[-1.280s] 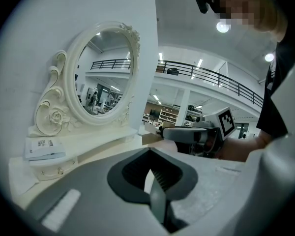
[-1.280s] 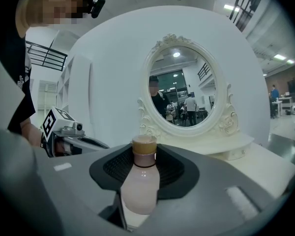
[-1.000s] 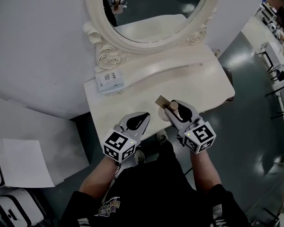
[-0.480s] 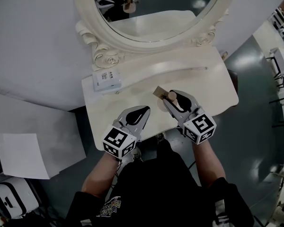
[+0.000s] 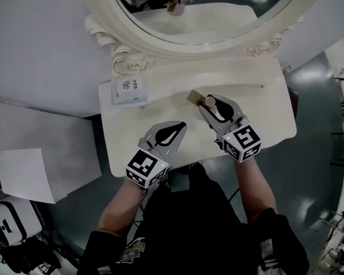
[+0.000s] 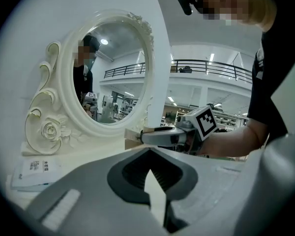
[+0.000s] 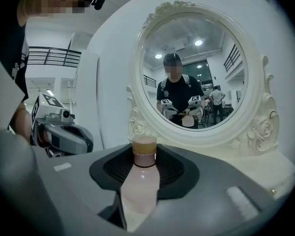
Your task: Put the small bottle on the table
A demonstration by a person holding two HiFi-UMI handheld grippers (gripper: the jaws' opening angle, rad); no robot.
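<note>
Shifted farther over table (image 5: 264,116): right tongs (image 5: 209,101), gripping small bottle (image 7: 139,178); left tongs (image 5: 180,125), clenched empty.

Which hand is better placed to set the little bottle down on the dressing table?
Right: the right gripper holds the small bottle over the table; the left gripper is shut and empty.

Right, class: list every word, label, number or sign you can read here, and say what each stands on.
No text is legible.
Flat white box on the dressing table: dark print, too small to read.
Shirt: printed logo, too blurred to read.
Left gripper and right gripper: square markers on their cubes, no words.
Small bottle: no label seen.
</note>
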